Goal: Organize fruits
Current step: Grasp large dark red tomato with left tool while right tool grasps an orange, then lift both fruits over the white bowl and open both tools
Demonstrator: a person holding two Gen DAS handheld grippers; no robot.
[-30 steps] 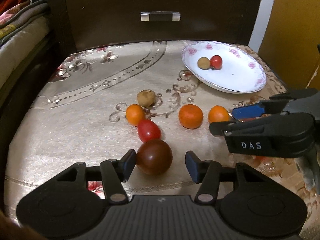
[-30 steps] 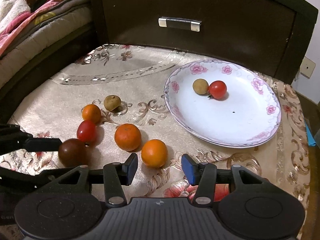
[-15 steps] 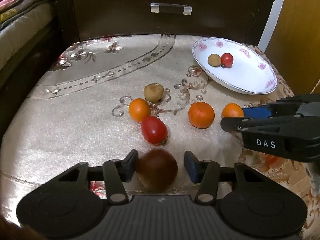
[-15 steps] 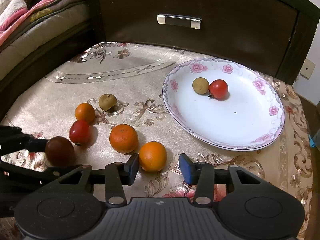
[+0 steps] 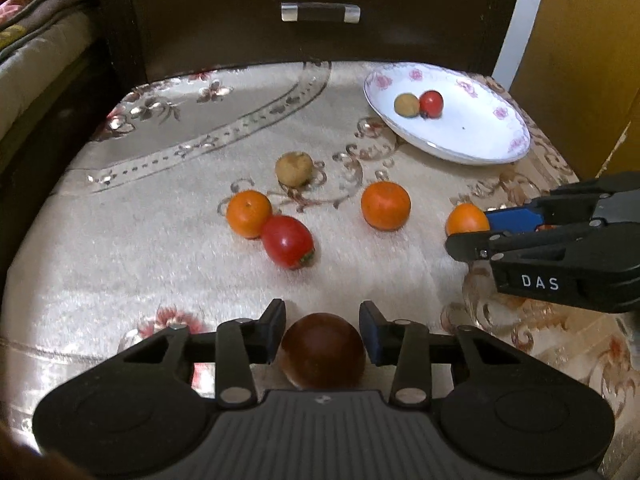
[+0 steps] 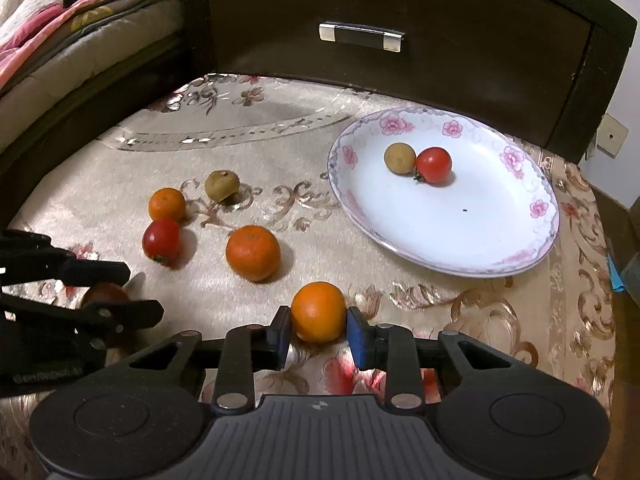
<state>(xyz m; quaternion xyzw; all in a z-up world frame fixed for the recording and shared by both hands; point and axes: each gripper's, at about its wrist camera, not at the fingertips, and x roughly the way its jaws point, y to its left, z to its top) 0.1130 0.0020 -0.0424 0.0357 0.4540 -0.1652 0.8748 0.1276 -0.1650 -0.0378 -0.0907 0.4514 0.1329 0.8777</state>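
Observation:
My left gripper [image 5: 322,330] is shut on a dark brown-red tomato [image 5: 322,354], held above the cloth. My right gripper [image 6: 319,330] is shut on a small orange [image 6: 318,311] low over the cloth; it also shows in the left wrist view [image 5: 467,220]. On the cloth lie a red tomato [image 5: 287,242], two more oranges [image 5: 249,213] [image 5: 385,205] and a brown longan [image 5: 293,168]. The white flowered plate [image 6: 480,232] at the back right holds a longan [image 6: 399,157] and a red cherry tomato [image 6: 433,164].
A dark wooden drawer front [image 6: 400,40] with a metal handle stands behind the table. Bedding [image 6: 60,32] lies to the left. The patterned tablecloth [image 5: 120,240] covers the table. A yellow-brown cabinet [image 5: 580,60] stands at the right.
My left gripper closed on the dark tomato and drew it back and up from the red tomato. My right gripper moved forward and closed on the nearest orange.

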